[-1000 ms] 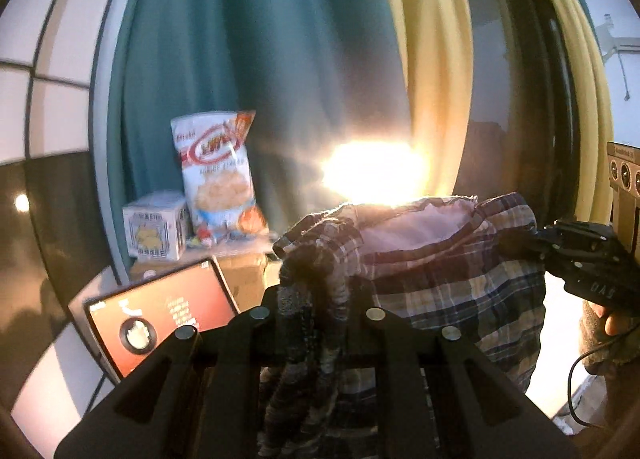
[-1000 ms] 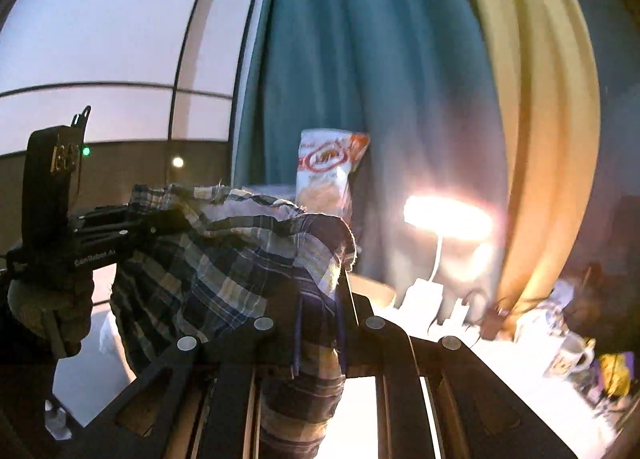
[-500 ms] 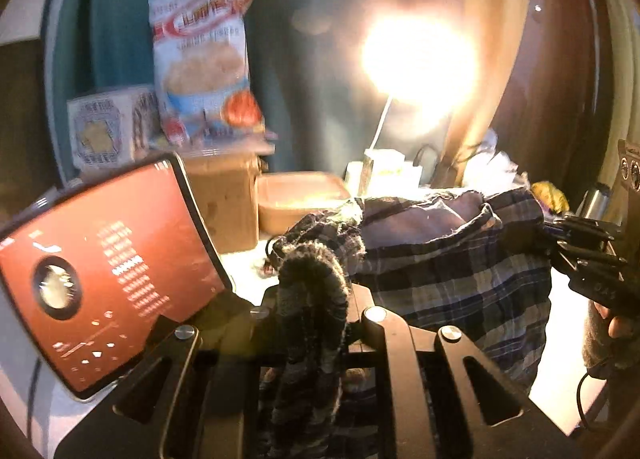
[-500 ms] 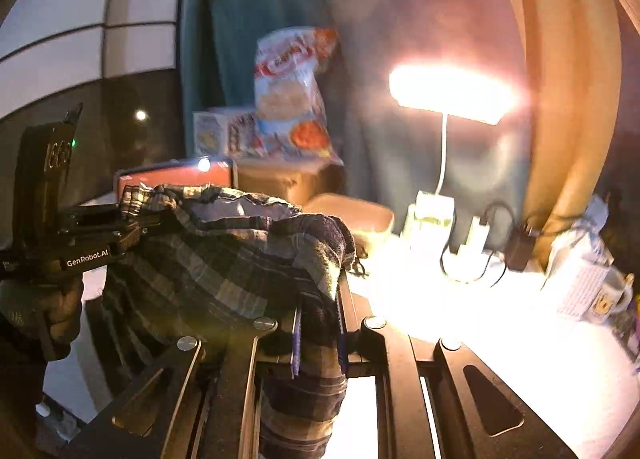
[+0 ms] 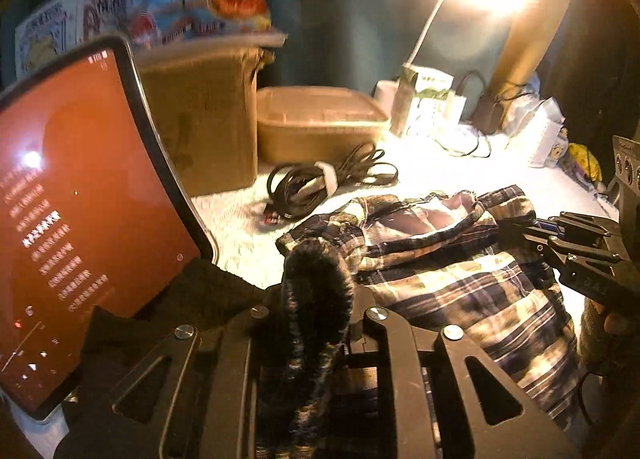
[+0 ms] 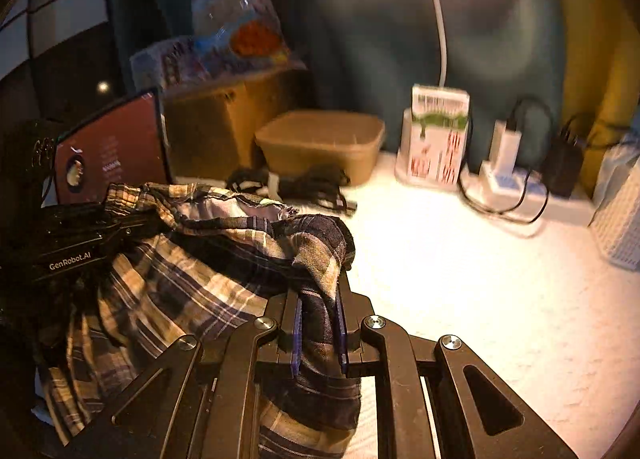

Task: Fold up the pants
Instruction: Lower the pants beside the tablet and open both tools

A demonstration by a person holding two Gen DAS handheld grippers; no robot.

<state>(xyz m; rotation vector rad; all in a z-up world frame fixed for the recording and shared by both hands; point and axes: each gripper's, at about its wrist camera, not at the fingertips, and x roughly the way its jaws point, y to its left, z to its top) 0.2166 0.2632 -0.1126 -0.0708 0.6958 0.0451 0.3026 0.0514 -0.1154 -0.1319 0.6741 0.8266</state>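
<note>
Pinching a bunched fold of the plaid pants (image 6: 224, 259) between its blue pads, the right gripper (image 6: 318, 319) stays nearly closed on the cloth. The left gripper (image 5: 316, 299) has a dark roll of the same pants between its fingers, and its jaws are opening slightly. The pants hang stretched between the two grippers, just above the white table (image 5: 440, 175). Behind the pants lie a coiled black cable (image 5: 320, 185), a tan lidded container (image 5: 320, 119) and a lit red tablet (image 5: 80, 199).
</note>
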